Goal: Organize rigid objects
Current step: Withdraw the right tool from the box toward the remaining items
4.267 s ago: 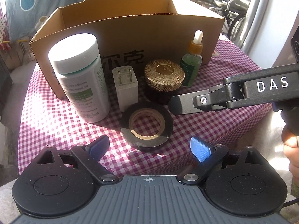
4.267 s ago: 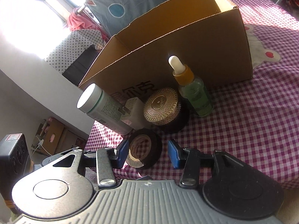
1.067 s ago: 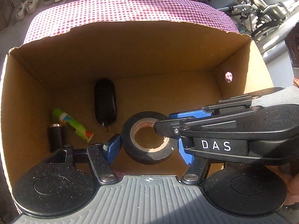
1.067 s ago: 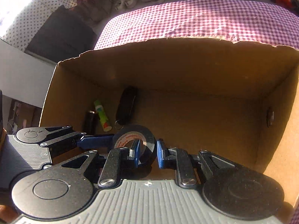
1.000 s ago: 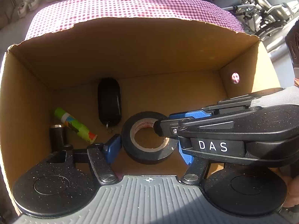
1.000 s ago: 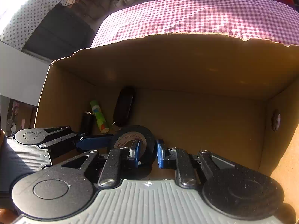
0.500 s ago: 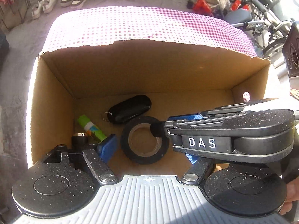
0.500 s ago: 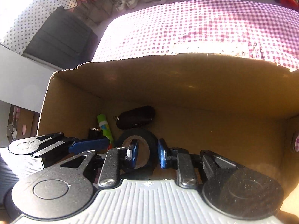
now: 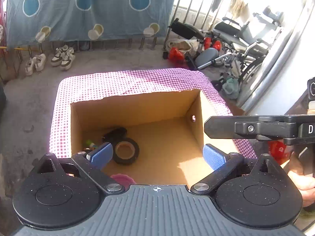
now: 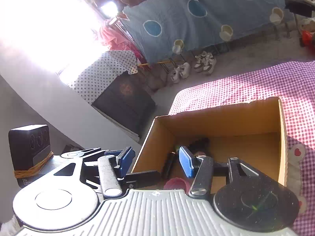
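Observation:
The black tape roll (image 9: 126, 150) lies flat on the floor of the open cardboard box (image 9: 200, 118), free of both grippers. Beside it lie a black key fob (image 9: 116, 132) and a green tube (image 9: 89, 143). My left gripper (image 9: 157, 155) hangs above the box's near side. Its jaws are opening wide with nothing between them. My right gripper (image 10: 155, 162) is also above the near edge, jaws opening and empty. In the left wrist view it reaches in from the right, side-on. The right wrist view shows the key fob (image 10: 198, 142) inside the box (image 10: 281, 137), with the tape mostly hidden.
The box stands on a table with a purple checked cloth (image 9: 137, 80). A person's hand (image 9: 301, 181) holds the right gripper. A round pink-lit top (image 9: 122, 178) shows just under my left gripper. On the floor beyond are shoes (image 9: 63, 58) and a wheelchair (image 9: 242, 45).
Both grippers let go of the tape roll, which stays on the box floor. They rose and drew back out of the box, and their jaws spread wider.

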